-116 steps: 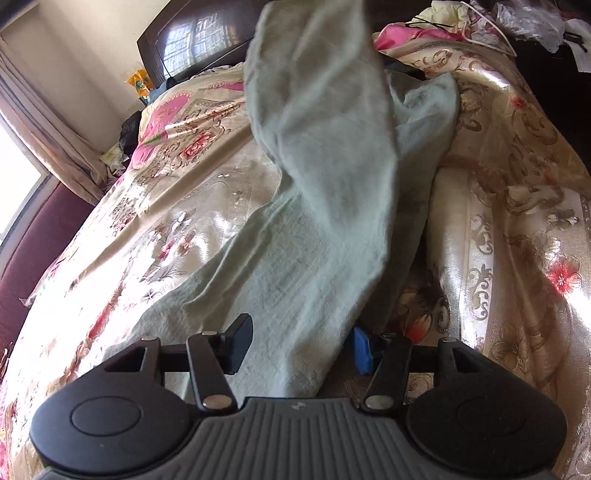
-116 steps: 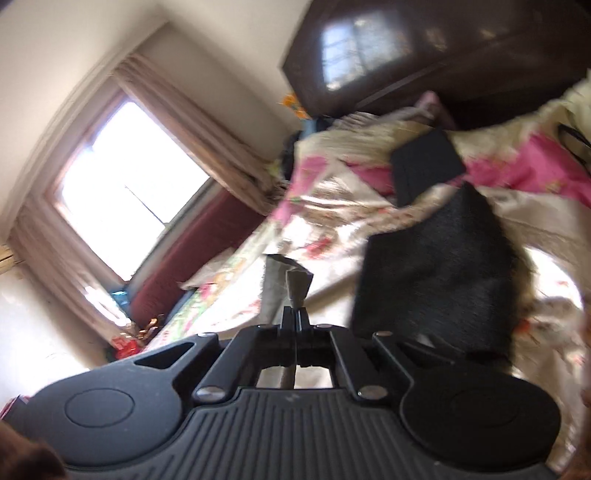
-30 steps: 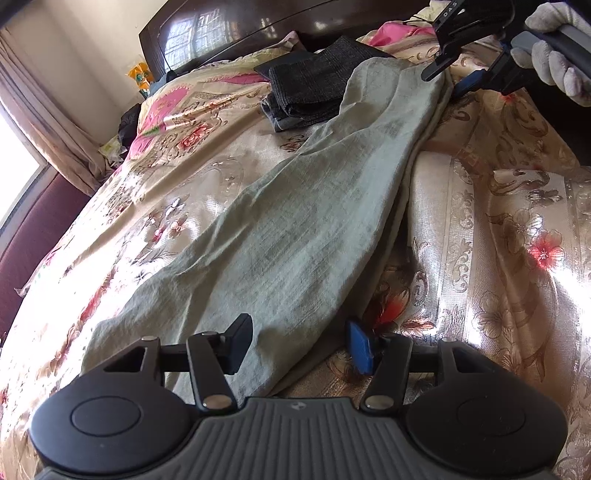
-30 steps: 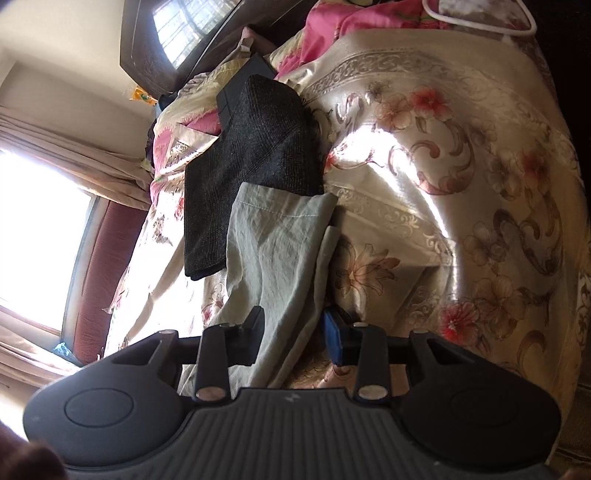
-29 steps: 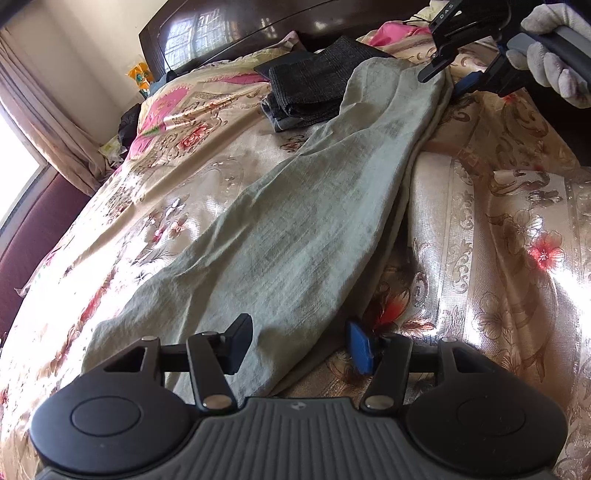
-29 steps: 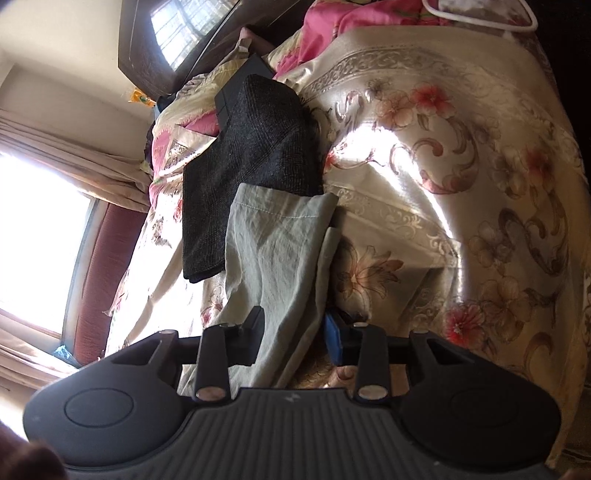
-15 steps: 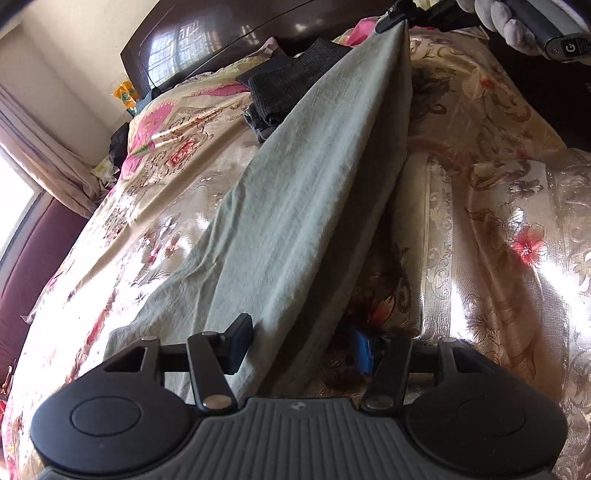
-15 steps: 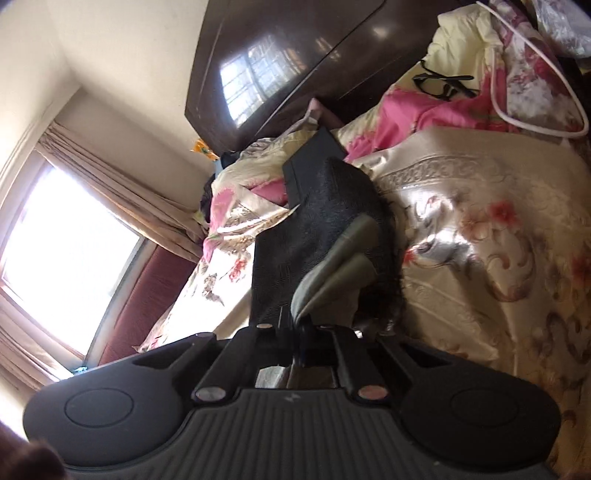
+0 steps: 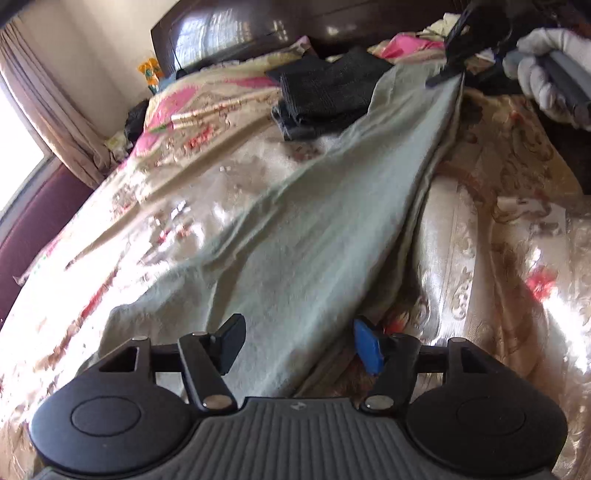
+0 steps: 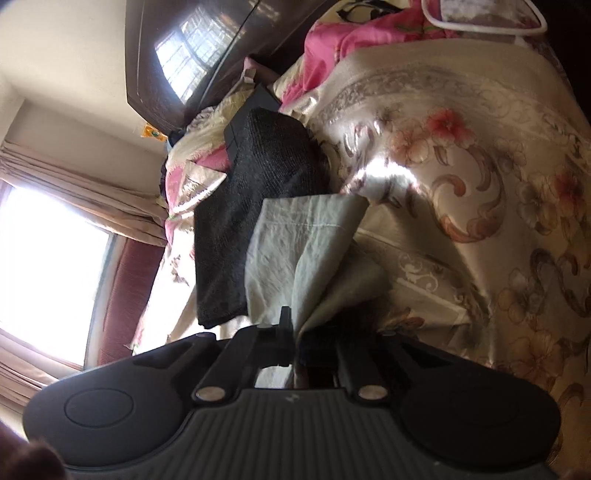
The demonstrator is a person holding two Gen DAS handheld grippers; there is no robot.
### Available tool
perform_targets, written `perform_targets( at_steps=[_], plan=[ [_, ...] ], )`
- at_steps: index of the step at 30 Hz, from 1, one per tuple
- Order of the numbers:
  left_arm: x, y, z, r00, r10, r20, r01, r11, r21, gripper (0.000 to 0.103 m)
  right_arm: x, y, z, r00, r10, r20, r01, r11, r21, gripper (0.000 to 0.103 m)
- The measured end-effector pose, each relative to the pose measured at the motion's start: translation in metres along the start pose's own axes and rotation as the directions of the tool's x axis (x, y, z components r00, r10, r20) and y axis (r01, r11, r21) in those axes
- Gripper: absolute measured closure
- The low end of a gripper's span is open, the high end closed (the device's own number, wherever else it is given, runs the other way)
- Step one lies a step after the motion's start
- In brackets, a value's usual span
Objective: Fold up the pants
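The grey-green pants (image 9: 303, 221) lie lengthwise along the floral bedspread (image 9: 517, 258). My left gripper (image 9: 299, 345) is open, its jaws on either side of the near end of the pants, not gripping. My right gripper (image 10: 293, 332) is shut on the far hem of the pants (image 10: 295, 240) and holds it a little above the bed. It also shows in the left wrist view (image 9: 448, 74) at the top right, held by a white-gloved hand (image 9: 546, 70).
A stack of folded dark garments (image 9: 328, 92) lies by the far end of the pants, also in the right wrist view (image 10: 258, 214). A dark headboard (image 9: 258, 29) stands behind. A pink pillow (image 10: 351, 40), a window (image 10: 48, 266) and curtains lie beyond.
My right gripper closed on the far hem, lifted it, and has now lowered it toward the bed. The pants lie flatter than half a second ago. My left gripper stays open.
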State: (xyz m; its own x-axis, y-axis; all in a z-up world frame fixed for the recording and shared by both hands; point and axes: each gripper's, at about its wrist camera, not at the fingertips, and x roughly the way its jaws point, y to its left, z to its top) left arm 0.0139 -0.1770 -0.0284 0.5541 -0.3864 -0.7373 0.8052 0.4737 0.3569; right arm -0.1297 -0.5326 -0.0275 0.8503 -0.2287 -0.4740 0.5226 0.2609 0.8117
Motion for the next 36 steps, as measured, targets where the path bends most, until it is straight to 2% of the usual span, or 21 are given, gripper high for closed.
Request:
perform_targets(
  at_steps=[3, 7, 8, 11, 13, 15, 19, 22, 23, 25, 27, 28, 32, 35, 36],
  plan=[
    [-0.004, 0.000, -0.009, 1.000, -0.019, -0.002, 0.019, 0.999, -0.050, 0.027, -0.014, 0.008, 0.012, 0.999, 0.023, 0.047, -0.022, 1.000, -0.013, 0.098],
    [-0.018, 0.009, -0.014, 0.998, -0.056, 0.012, 0.057, 0.996, -0.075, 0.026, -0.009, 0.012, 0.016, 0.997, -0.073, 0.017, 0.074, 0.995, -0.071, 0.098],
    [-0.022, 0.015, -0.015, 0.998, -0.052, 0.022, 0.054, 0.994, -0.091, 0.026, -0.009, 0.012, 0.015, 0.996, -0.088, 0.012, 0.089, 0.993, -0.082, 0.098],
    [-0.024, 0.034, -0.019, 0.999, 0.029, 0.036, -0.024, 0.990, -0.139, 0.026, -0.011, 0.009, 0.011, 0.995, -0.101, 0.005, 0.102, 0.992, -0.070, 0.098],
    [-0.020, 0.050, -0.028, 0.999, 0.039, 0.003, -0.037, 0.978, -0.203, 0.025, -0.014, 0.010, 0.010, 0.995, -0.101, 0.007, 0.101, 0.992, -0.078, 0.098],
    [-0.012, 0.057, -0.045, 0.998, 0.029, -0.062, -0.042, 0.971, -0.236, 0.023, -0.015, 0.018, 0.011, 0.996, -0.094, 0.010, 0.094, 0.991, -0.095, 0.098],
    [-0.030, 0.065, -0.061, 0.998, 0.037, -0.054, -0.050, 0.960, -0.276, 0.022, -0.019, 0.048, 0.007, 0.997, -0.069, 0.016, 0.071, 0.982, -0.173, 0.098],
    [-0.044, 0.078, -0.068, 0.992, 0.127, -0.026, -0.129, 0.953, -0.276, 0.021, -0.021, 0.078, -0.002, 0.999, -0.038, 0.001, 0.037, 0.968, -0.248, 0.098],
    [-0.044, 0.088, -0.076, 0.989, 0.140, -0.043, -0.146, 0.941, -0.305, 0.021, -0.021, 0.092, -0.006, 1.000, -0.024, -0.009, 0.020, 0.959, -0.283, 0.098],
    [-0.039, 0.103, -0.095, 0.988, 0.112, -0.104, -0.144, 0.910, -0.389, 0.019, -0.022, 0.116, -0.017, 0.999, 0.011, -0.030, -0.021, 0.939, -0.343, 0.098],
    [-0.046, 0.113, -0.116, 0.994, 0.065, -0.089, -0.101, 0.860, -0.501, 0.019, -0.020, 0.137, -0.027, 0.998, 0.035, -0.053, -0.053, 0.921, -0.386, 0.098],
    [-0.051, 0.115, -0.119, 0.995, 0.060, -0.078, -0.092, 0.851, -0.518, 0.019, -0.018, 0.146, -0.032, 0.997, 0.044, -0.064, -0.066, 0.915, -0.397, 0.098],
    [-0.068, 0.114, -0.117, 0.987, 0.153, -0.039, -0.152, 0.853, -0.500, 0.019, -0.007, 0.175, -0.053, 0.992, 0.063, -0.114, -0.108, 0.888, -0.448, 0.098],
    [-0.063, 0.115, -0.108, 0.984, 0.180, -0.004, -0.157, 0.851, -0.501, 0.019, 0.001, 0.201, -0.077, 0.981, 0.085, -0.177, -0.164, 0.852, -0.497, 0.098],
    [-0.059, 0.114, -0.105, 0.985, 0.171, 0.002, -0.147, 0.853, -0.500, 0.019, 0.005, 0.214, -0.092, 0.974, 0.093, -0.208, -0.192, 0.827, -0.528, 0.098]
  ],
)
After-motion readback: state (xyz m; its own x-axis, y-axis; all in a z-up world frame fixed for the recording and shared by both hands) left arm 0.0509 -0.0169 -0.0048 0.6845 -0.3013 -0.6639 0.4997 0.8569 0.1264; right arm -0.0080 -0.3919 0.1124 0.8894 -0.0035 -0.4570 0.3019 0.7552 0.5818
